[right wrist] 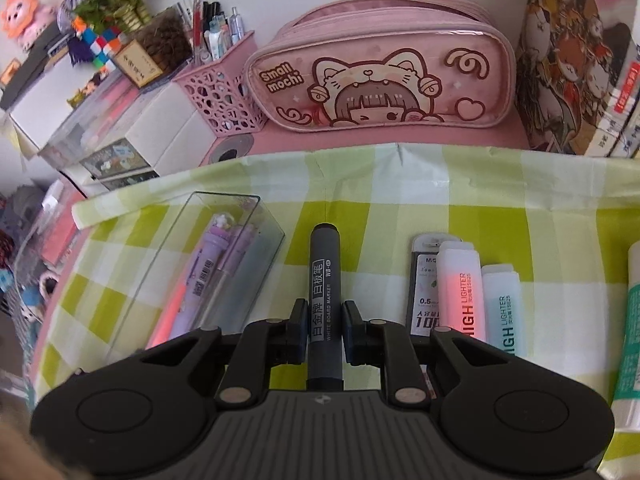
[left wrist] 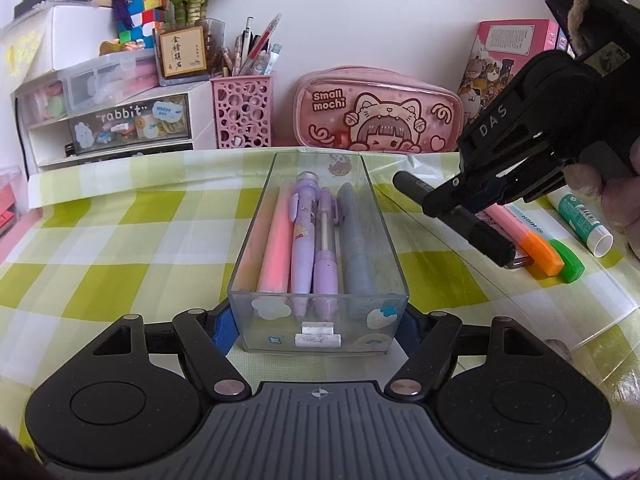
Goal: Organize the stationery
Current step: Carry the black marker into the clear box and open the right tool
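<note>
Here, clear rectangular tray (left wrist: 318, 240), cylindrical black marker (right wrist: 325, 304)

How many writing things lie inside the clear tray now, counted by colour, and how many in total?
In the clear tray, which the left gripper grips at its near end:
Pink pen: 1
Purple pens: 2
Grey pen: 1
Total: 4
The black marker is in the right gripper, not yet in the tray.

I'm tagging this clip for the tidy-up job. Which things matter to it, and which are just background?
In play: clear tray held by the left gripper; whiteboard marker in the right gripper; highlighters and lead refill case.
Background: pink pencil case, pen cup, Rubik's cube.
</note>
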